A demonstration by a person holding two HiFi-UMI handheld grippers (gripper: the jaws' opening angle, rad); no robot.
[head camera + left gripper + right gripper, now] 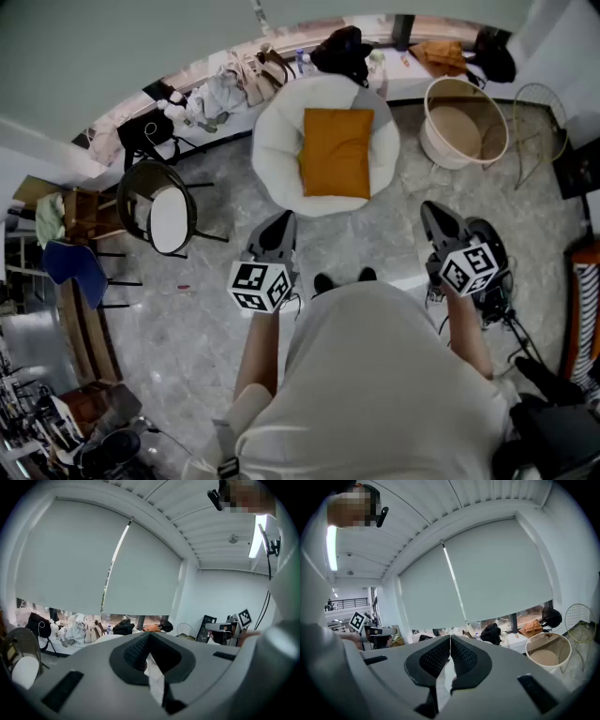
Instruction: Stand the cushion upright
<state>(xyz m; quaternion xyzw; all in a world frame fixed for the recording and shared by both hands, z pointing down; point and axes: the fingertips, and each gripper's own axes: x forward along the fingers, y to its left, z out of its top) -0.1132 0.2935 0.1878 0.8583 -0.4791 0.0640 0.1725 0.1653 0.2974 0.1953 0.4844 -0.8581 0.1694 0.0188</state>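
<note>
An orange cushion [336,151] lies flat on the seat of a round white chair [272,141] ahead of me in the head view. My left gripper [278,225] is held short of the chair's near left rim, jaws shut and empty. My right gripper [434,217] hangs to the right of the chair, apart from it, also shut with nothing in it. In the left gripper view the left gripper [149,639] shows its pads closed together, and the cushion is hidden behind the gripper body. The right gripper [450,641] likewise shows pads pressed together in its own view.
A round black chair with a white seat [167,216] stands to the left. A beige round basket [463,122] and a wire basket [542,127] sit at the right. A cluttered ledge with bags [225,86] runs along the window. Cables and gear [492,281] lie on the floor by my right side.
</note>
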